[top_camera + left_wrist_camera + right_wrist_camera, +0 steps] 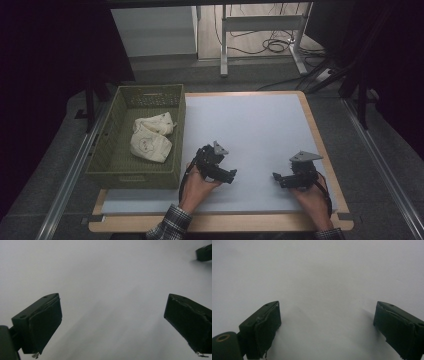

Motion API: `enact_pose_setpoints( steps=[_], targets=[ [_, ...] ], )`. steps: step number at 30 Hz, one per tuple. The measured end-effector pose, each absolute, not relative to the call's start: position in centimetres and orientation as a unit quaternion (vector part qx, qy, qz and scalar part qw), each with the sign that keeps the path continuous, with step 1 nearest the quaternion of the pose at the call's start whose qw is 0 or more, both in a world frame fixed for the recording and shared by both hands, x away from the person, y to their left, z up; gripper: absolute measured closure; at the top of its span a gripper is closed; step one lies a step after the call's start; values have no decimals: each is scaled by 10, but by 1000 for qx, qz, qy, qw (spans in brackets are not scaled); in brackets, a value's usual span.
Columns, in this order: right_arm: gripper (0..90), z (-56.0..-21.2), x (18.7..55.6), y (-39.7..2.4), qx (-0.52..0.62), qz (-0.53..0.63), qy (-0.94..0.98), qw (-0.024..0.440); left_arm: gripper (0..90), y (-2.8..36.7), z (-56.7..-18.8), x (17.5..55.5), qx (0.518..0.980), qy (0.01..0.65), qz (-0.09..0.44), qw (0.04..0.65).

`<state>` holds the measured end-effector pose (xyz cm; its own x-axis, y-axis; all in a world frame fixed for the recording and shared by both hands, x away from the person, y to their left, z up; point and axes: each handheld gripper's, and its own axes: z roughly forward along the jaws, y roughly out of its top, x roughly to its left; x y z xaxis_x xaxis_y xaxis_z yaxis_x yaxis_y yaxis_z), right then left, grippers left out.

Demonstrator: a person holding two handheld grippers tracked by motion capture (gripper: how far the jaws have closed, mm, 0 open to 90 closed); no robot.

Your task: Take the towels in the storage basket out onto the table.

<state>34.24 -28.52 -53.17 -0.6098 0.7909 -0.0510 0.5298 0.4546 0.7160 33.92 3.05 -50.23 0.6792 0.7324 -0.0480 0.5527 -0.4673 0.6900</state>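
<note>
Two tongs rest on the white desk (pixel 250 125), both released and empty. We hold the left tongs (pixel 231 175) just beside the green basket (pixel 102 150), with two cloth pouches (pixel 150 137) at ten o'clock. The right tongs (pixel 276 178) sit near the desk's three-o'clock edge.

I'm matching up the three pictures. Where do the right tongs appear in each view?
High view: right tongs low right, on the white mat.
Left gripper view: probably the dark tip in the top right corner.
Right gripper view: both jaws rise from the bottom, wide apart.
Shared landmark: the white mat.
</note>
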Motion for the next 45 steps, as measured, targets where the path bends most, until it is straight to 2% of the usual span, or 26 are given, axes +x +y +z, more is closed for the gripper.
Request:
enact_pose_setpoints(
  steps=[15, 24, 45],
  targets=[
    [79, -532, 343, -285, 397, 339, 831, 193, 18, 34, -459, 350, 847, 370, 123, 362],
    [79, -532, 343, -285, 397, 339, 831, 193, 17, 49, -431, 359, 842, 377, 128, 363],
    [79, -532, 343, -285, 397, 340, 830, 193, 33, 148, -387, 381, 805, 440, 183, 352]
  ],
)
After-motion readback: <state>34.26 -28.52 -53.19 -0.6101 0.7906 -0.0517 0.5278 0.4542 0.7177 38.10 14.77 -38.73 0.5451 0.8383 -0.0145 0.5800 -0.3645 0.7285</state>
